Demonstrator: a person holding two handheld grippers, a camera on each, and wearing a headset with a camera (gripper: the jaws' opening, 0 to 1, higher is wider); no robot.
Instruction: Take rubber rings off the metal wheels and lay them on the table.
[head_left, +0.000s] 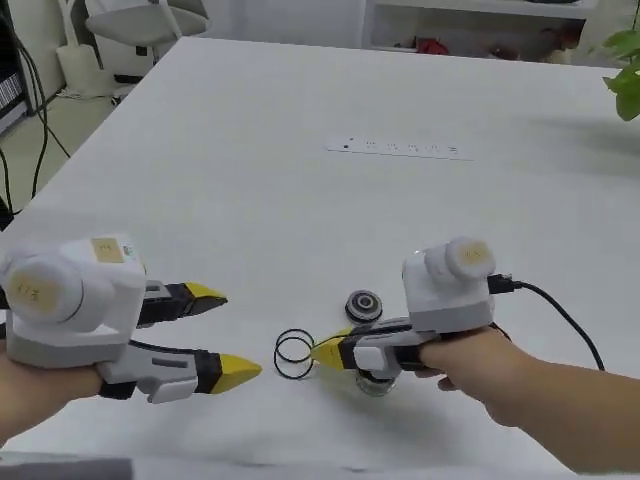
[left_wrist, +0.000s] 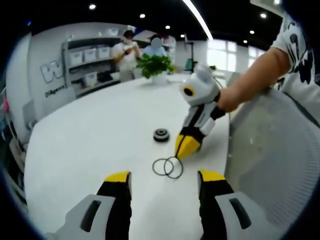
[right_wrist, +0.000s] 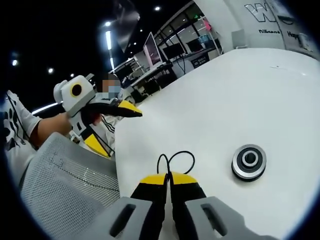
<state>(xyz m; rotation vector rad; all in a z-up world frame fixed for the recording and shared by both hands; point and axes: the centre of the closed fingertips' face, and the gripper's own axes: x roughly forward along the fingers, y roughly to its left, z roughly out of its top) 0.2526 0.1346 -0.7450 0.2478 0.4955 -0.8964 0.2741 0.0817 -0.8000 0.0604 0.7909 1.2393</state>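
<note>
Head view showed my left gripper (head_left: 230, 332) spread open, two rubber rings (head_left: 293, 353) lying overlapped on the white table (head_left: 300, 200) beside it, my right gripper (head_left: 322, 350) clenched with tips at their edge, a metal wheel (head_left: 363, 305) just beyond.

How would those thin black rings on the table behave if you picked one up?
The rubber rings look very thin, so they are probably light and floppy, sagging out of round when lifted. They lie flat on the table, so they are unlikely to roll. Lying so low, they may be fiddly to pinch.
</note>
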